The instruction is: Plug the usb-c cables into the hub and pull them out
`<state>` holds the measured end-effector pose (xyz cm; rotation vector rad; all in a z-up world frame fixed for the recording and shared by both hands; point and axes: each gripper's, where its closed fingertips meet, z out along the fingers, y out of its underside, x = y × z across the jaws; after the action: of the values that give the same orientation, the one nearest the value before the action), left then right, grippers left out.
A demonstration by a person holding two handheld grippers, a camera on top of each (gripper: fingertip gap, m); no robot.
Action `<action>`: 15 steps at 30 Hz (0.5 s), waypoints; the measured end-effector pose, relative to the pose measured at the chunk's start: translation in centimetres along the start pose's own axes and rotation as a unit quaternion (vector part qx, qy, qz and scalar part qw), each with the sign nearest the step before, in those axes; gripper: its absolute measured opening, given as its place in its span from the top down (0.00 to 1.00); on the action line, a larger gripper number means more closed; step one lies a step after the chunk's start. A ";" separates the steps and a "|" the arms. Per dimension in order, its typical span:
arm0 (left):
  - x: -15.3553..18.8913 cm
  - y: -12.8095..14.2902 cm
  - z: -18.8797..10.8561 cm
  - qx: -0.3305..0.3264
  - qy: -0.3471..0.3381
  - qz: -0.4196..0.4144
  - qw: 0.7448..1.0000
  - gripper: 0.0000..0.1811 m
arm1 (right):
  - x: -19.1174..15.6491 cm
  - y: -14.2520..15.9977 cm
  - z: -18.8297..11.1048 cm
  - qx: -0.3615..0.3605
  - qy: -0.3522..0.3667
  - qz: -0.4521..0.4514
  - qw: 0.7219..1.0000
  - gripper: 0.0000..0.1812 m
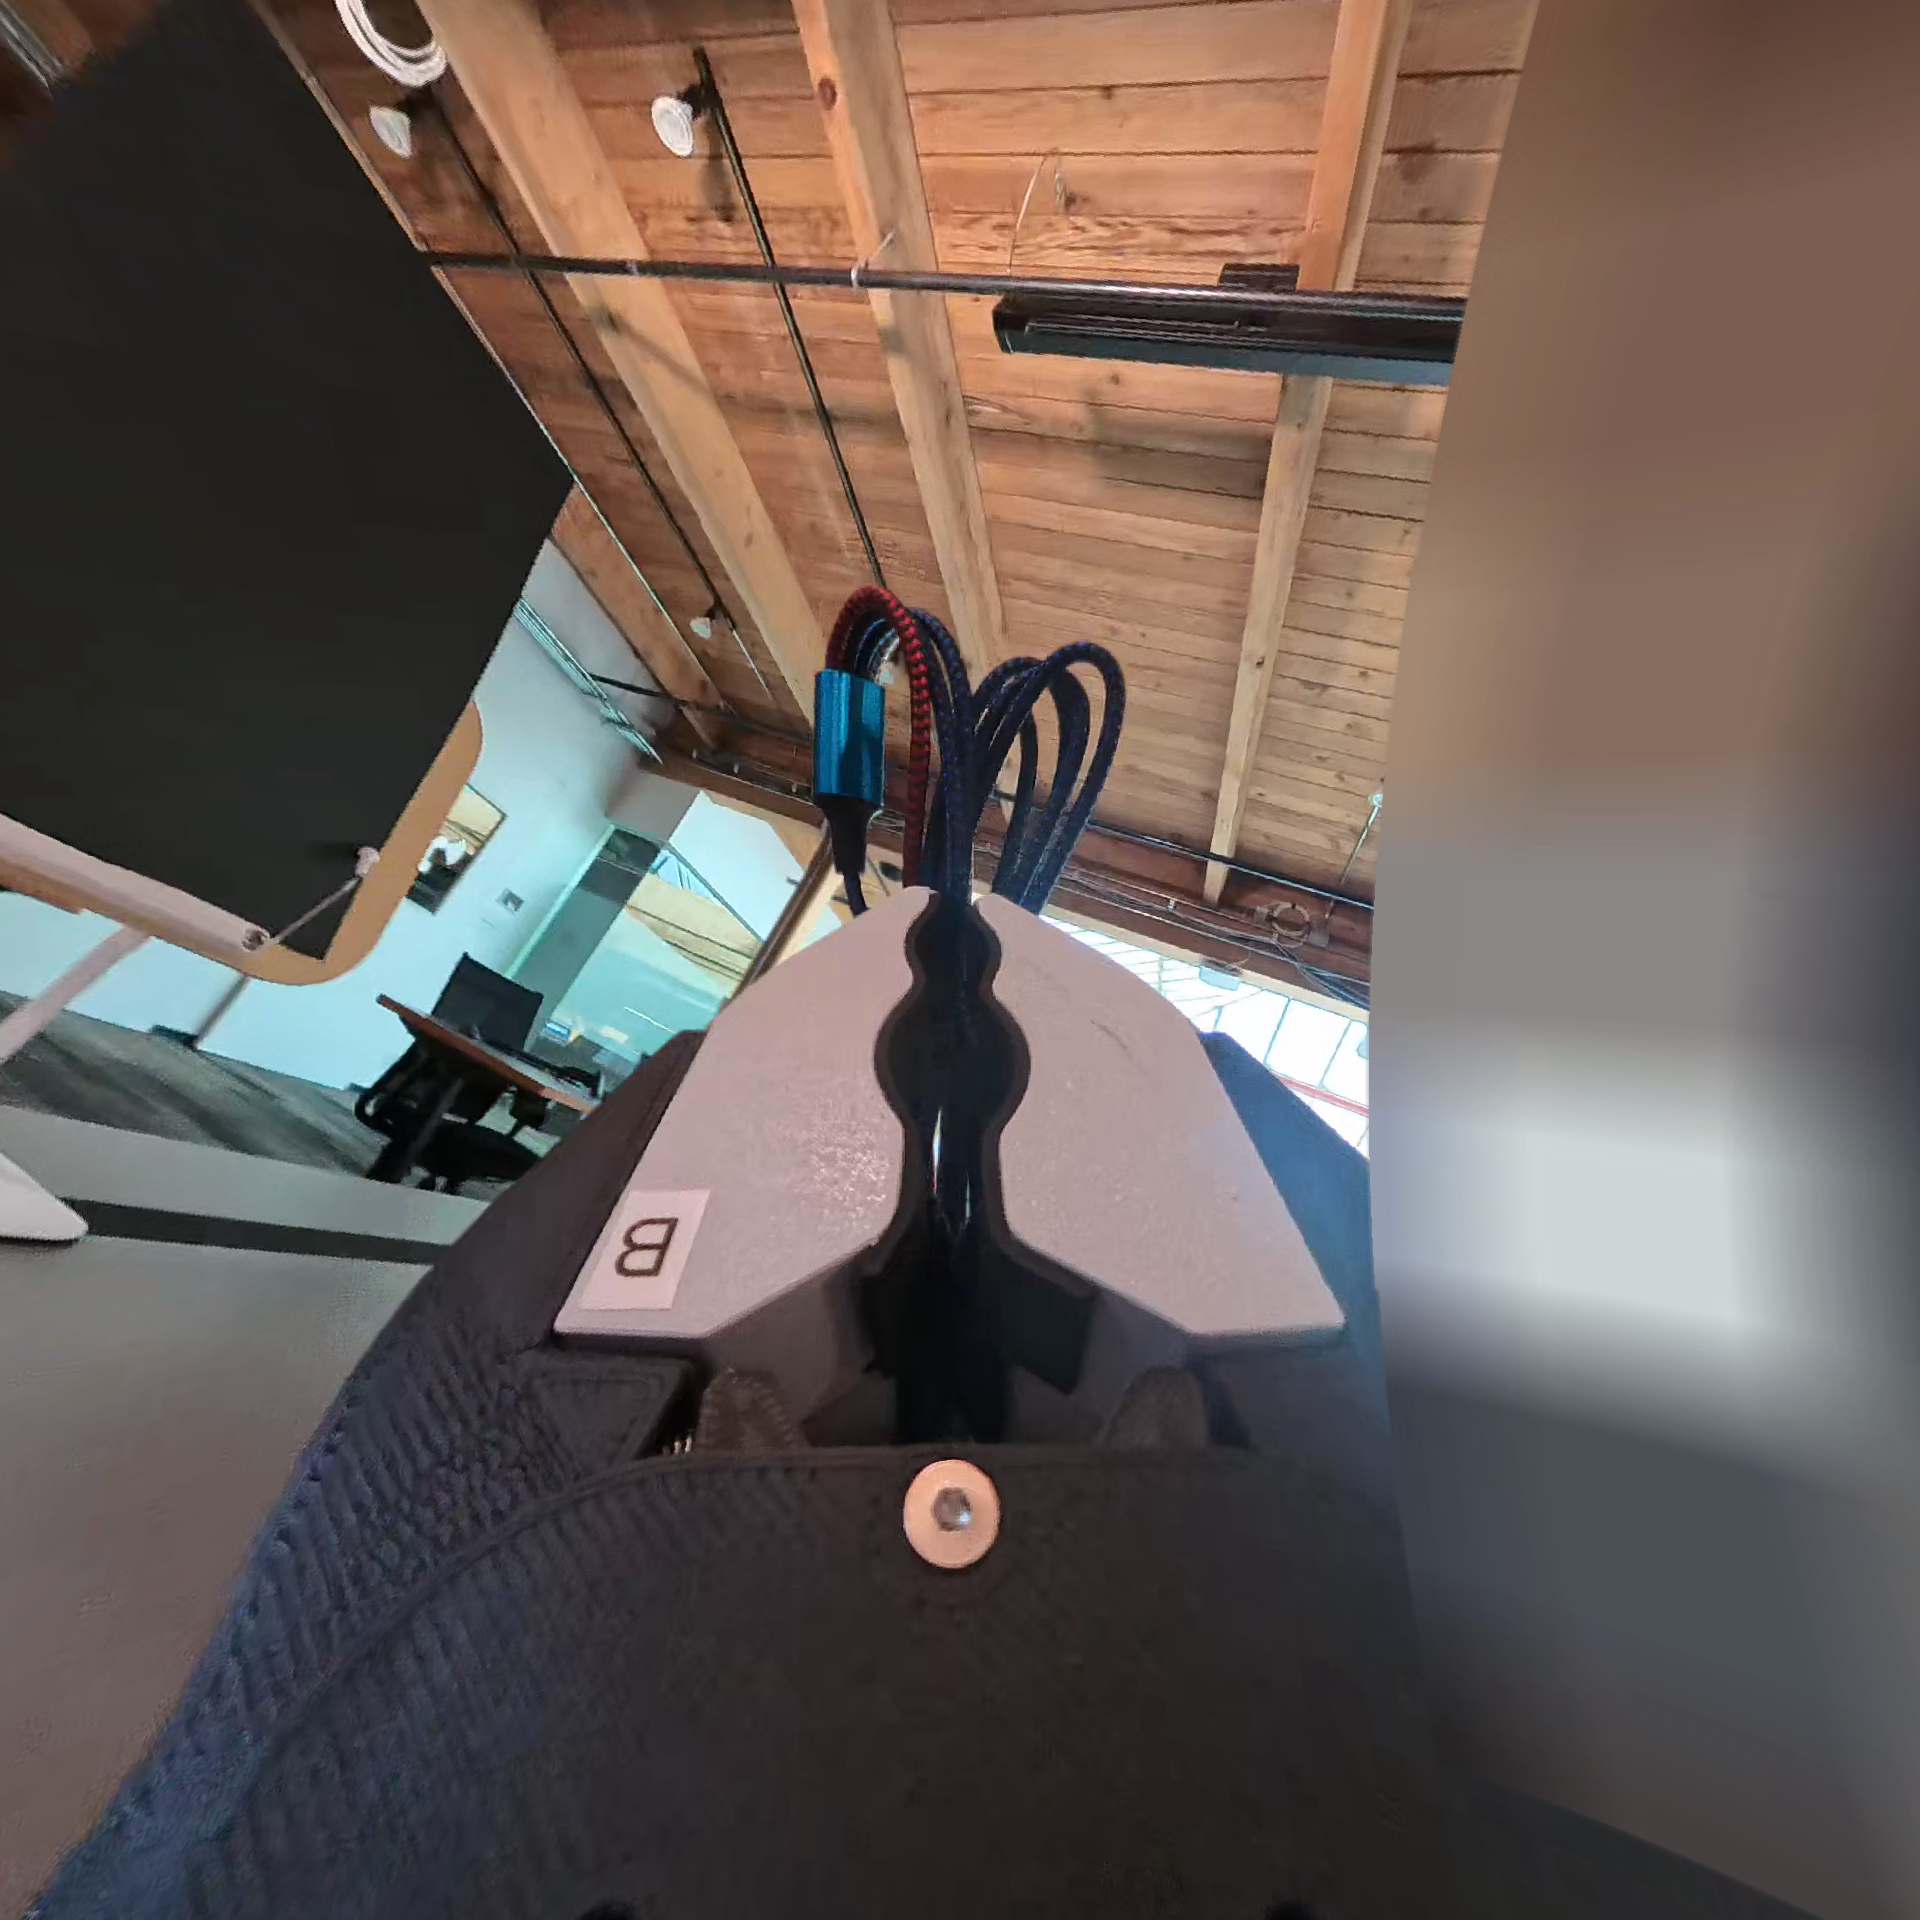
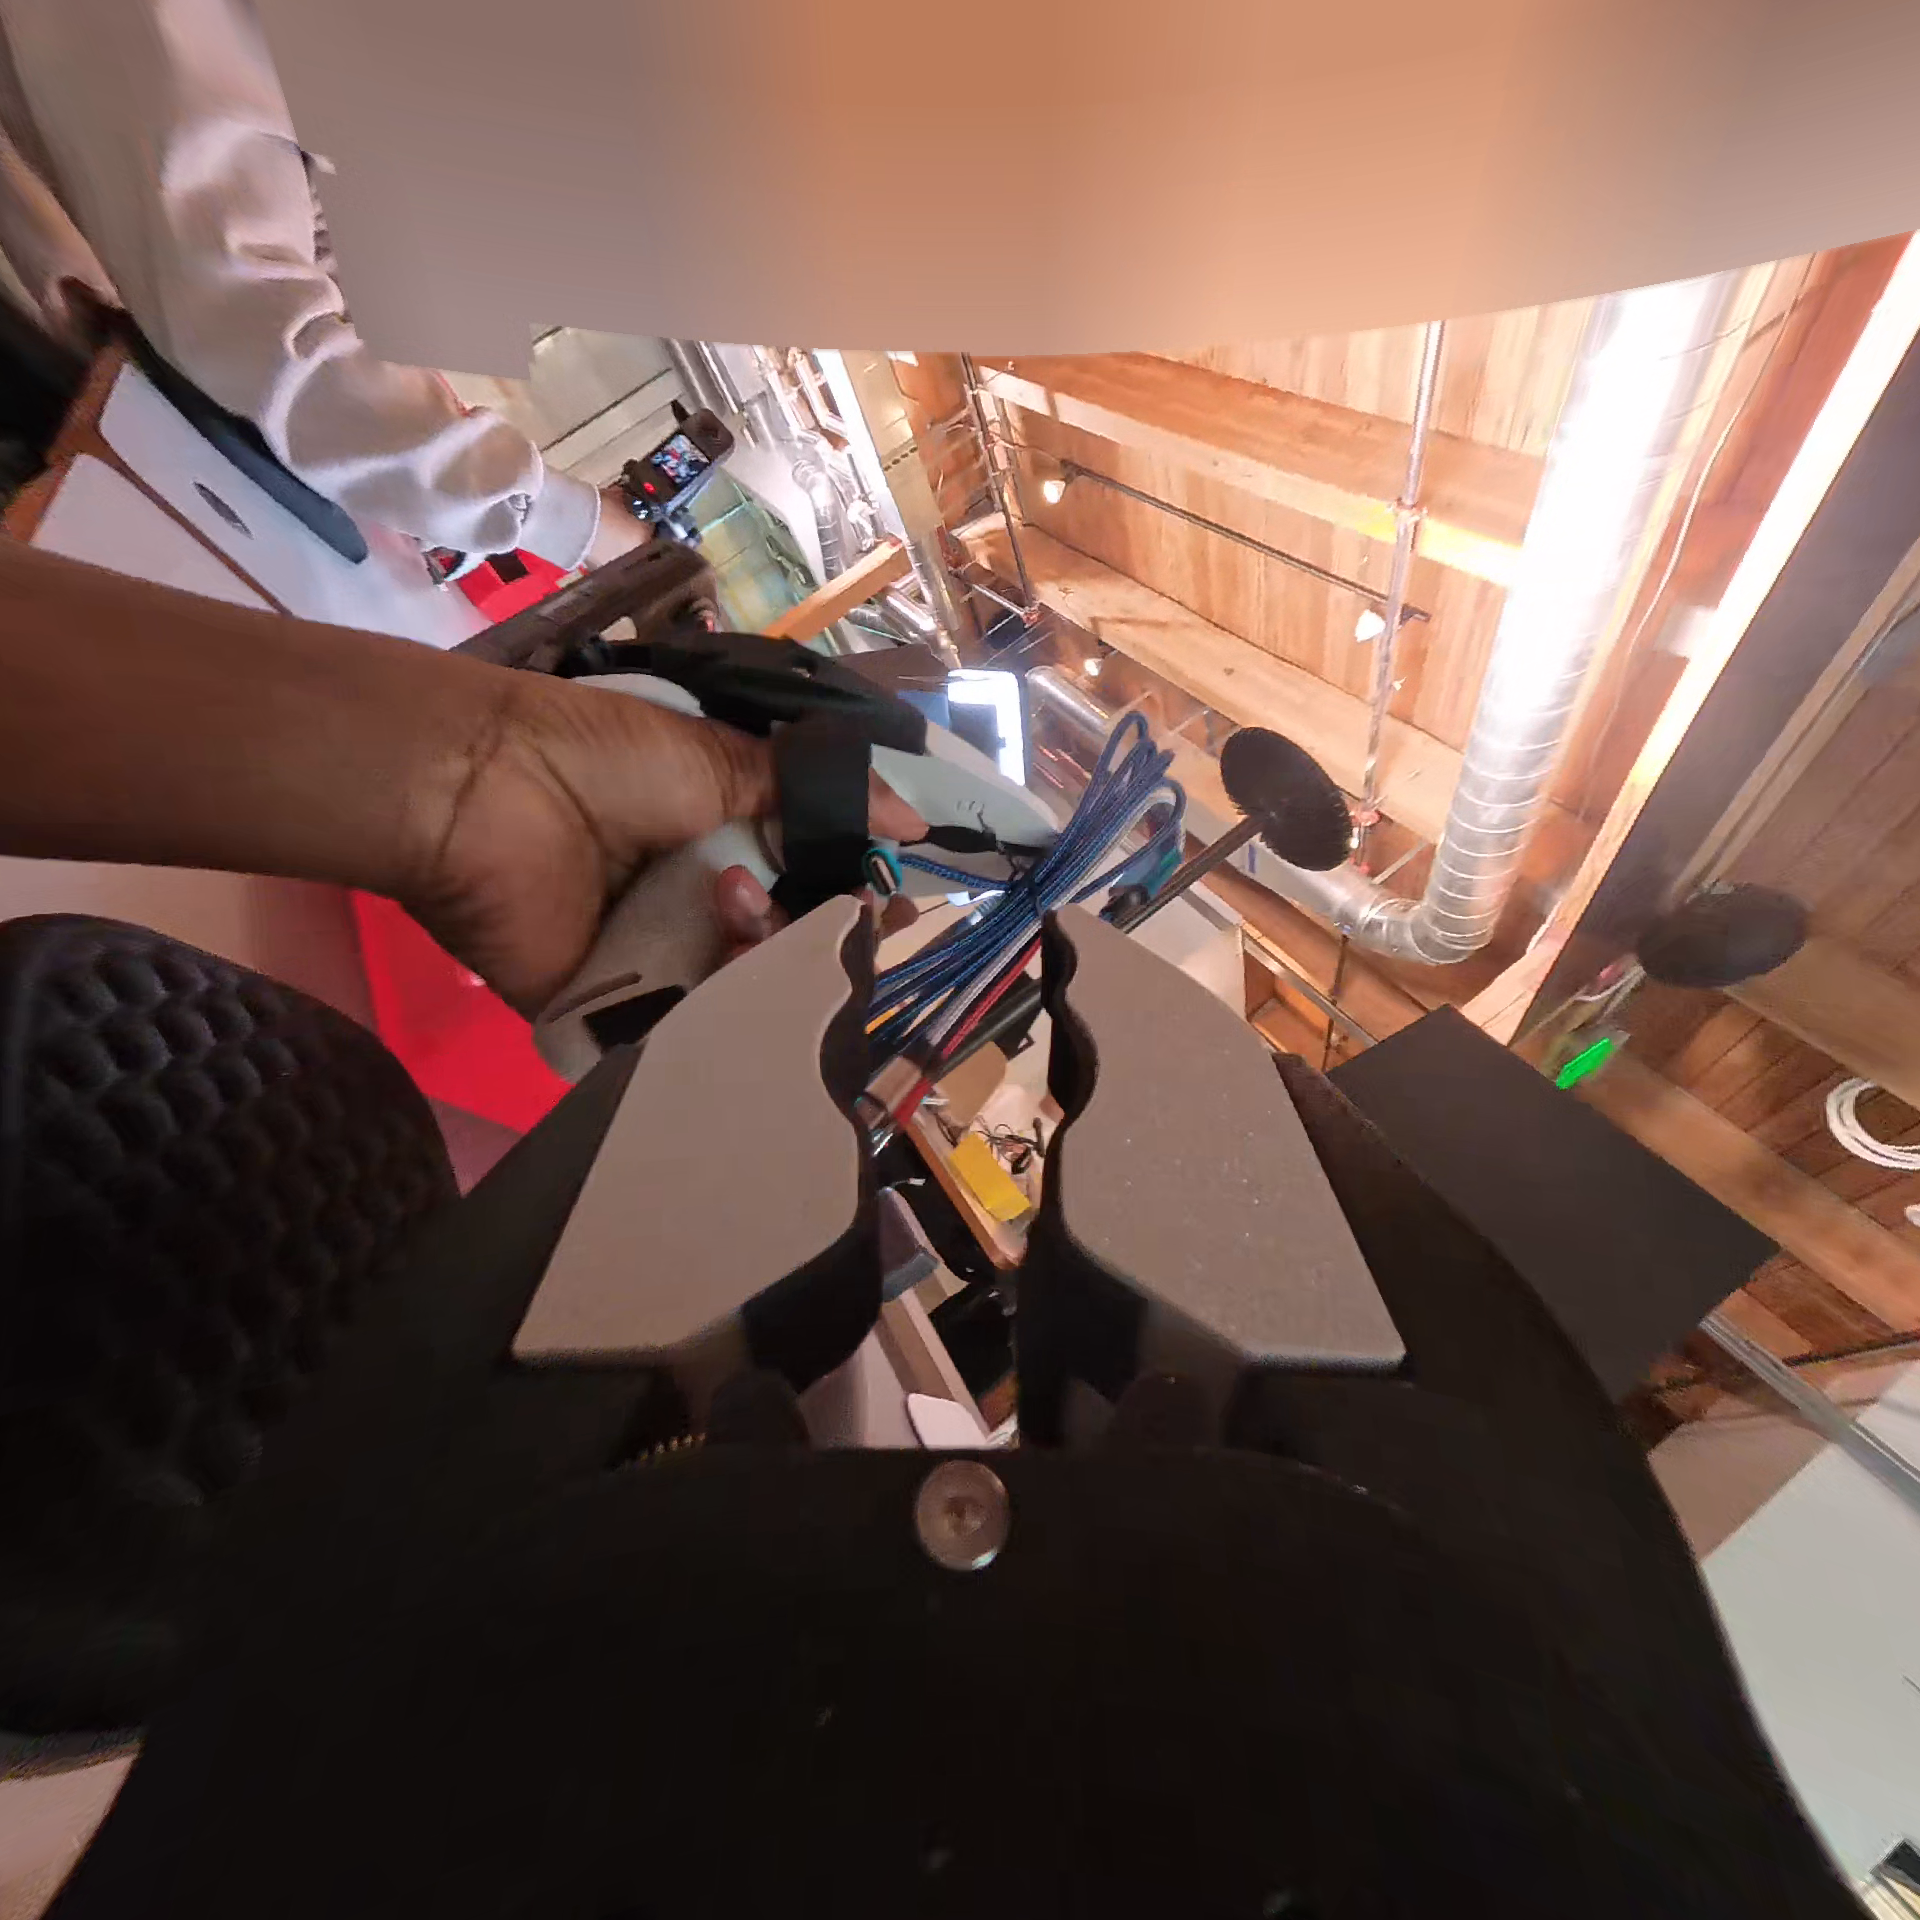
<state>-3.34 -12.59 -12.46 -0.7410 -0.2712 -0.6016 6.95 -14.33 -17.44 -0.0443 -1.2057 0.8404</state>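
1. The left tongs point(image 1: 951, 914) are clamped on a bundle of blue and red braided usb-c cables point(image 1: 997, 748), their grey fingers point(image 1: 790, 1122) pressed nearly together with the strands running down the scalloped channel between them. Gripping the whole looped bundle at its middle keeps the loose ends from dangling.
2. The bundle's loops fan out above the tips, and a metallic blue plug housing point(image 1: 849, 732) hangs beside them on the left, free and reachable.
3. That gripper points steeply upward at the wooden plank ceiling point(image 1: 1039, 416), so I judge the cables are lifted clear of the grey worktop point(image 1: 208, 1403) for sorting, not yet for plugging.
4. The right tongs point(image 2: 951, 935) stand partly apart and hold nothing; the same bundle point(image 2: 1091, 831) appears just past their tips, seemingly so that one plug can be picked out.
5. A bare hand point(image 2: 540, 821) grips the other gripper's pale handle in the right wrist view.
6. The hub shows in neither view, so no plugging looks underway.
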 end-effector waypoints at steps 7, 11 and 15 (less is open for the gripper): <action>-0.7 2.8 0.5 -0.022 -0.026 -0.031 0.999 1.00 | -1.5 0.7 0.4 -0.018 -0.041 -0.027 0.999 0.89; -0.4 3.4 0.7 -0.034 -0.020 -0.034 0.999 1.00 | -0.8 1.6 0.4 -0.042 -0.019 -0.043 0.998 0.96; -0.4 3.4 0.7 -0.035 -0.016 -0.022 0.999 1.00 | -0.8 1.8 0.4 -0.053 -0.028 -0.024 0.998 0.97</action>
<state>-1.62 -10.00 -13.97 -0.8143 -0.2980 -0.6435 5.53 -13.72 -18.73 -0.0779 -1.2991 0.7400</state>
